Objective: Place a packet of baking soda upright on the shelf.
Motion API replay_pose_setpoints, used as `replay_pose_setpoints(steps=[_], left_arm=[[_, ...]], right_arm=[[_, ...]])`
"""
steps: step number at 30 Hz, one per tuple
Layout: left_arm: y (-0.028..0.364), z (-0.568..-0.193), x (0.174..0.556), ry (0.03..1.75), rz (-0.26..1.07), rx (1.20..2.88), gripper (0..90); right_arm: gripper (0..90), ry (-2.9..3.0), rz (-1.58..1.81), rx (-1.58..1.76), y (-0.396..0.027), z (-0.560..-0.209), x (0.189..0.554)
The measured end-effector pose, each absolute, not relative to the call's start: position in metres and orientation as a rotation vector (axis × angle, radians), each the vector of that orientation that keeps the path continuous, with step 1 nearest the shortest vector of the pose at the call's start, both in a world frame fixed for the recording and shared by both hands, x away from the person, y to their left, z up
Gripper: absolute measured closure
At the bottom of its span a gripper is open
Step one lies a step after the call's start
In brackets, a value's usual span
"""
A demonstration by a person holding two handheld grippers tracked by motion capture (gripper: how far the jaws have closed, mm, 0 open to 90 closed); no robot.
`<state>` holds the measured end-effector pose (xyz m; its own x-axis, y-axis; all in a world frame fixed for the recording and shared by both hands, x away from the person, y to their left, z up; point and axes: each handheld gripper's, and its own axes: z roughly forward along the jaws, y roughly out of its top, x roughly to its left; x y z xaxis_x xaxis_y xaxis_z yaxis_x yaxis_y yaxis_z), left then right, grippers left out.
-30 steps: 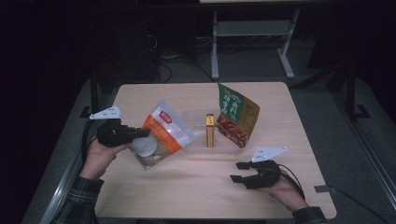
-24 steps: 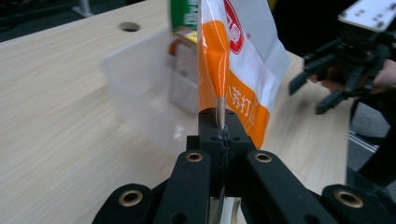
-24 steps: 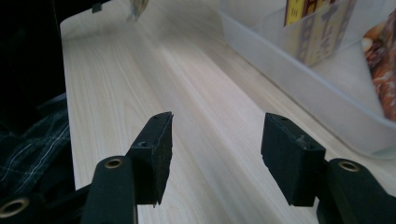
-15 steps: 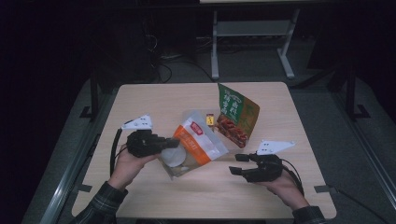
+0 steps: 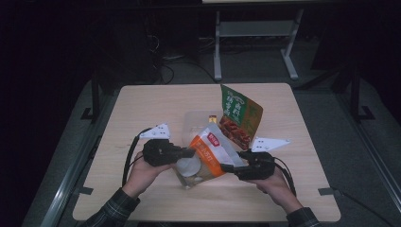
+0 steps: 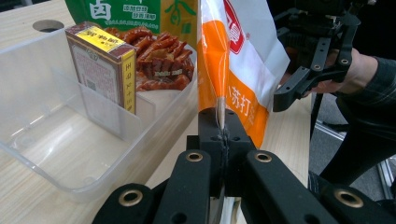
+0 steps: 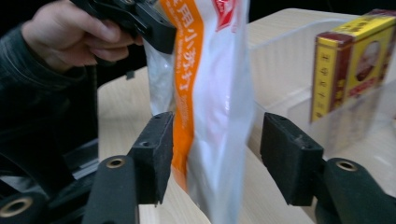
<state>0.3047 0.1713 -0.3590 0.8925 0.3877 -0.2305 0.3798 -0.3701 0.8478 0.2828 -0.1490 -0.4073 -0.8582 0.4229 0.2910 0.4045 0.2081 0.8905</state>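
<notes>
Orange-and-white plastic pouch [image 5: 208,153] with a red logo and Chinese lettering hung above the near middle of the pale wooden table [image 5: 142,104], just in front of a clear plastic bin [image 6: 56,154]. Behind it leaned a green snack bag [image 5: 239,118] picturing reddish meat strips. A yellow-and-maroon carton [image 6: 105,65] stood upright inside the bin. The left gripper [image 6: 220,128] had its jaws pressed together on the pouch's edge seam. The right gripper [image 7: 215,158] had just been narrowing, its pads either side of the pouch, not clearly pressing.
</notes>
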Motion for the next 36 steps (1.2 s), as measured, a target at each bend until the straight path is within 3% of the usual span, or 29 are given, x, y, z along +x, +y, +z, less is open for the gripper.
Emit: replay_pose_setpoints(steps=[9, 14, 16, 36], left_arm=[[0.172, -0.359, 0.306, 0.564, 0.013, 1.986, 89.7], [0.174, -0.359, 0.307, 0.568, 0.015, 1.979, 89.7], [0.175, -0.360, 0.308, 0.568, 0.013, 1.973, 89.6], [0.166, -0.383, 0.298, 0.527, 0.010, 2.063, 86.4]], right_arm=[[63.6, 2.448, 1.830, 0.847, -0.140, -0.412, 0.286], [85.4, 2.461, 1.858, 0.839, -0.137, -0.412, 0.287], [89.6, 2.470, 1.885, 0.829, -0.136, -0.412, 0.288], [90.0, 2.652, 1.934, 0.438, -0.122, -0.381, 0.287]])
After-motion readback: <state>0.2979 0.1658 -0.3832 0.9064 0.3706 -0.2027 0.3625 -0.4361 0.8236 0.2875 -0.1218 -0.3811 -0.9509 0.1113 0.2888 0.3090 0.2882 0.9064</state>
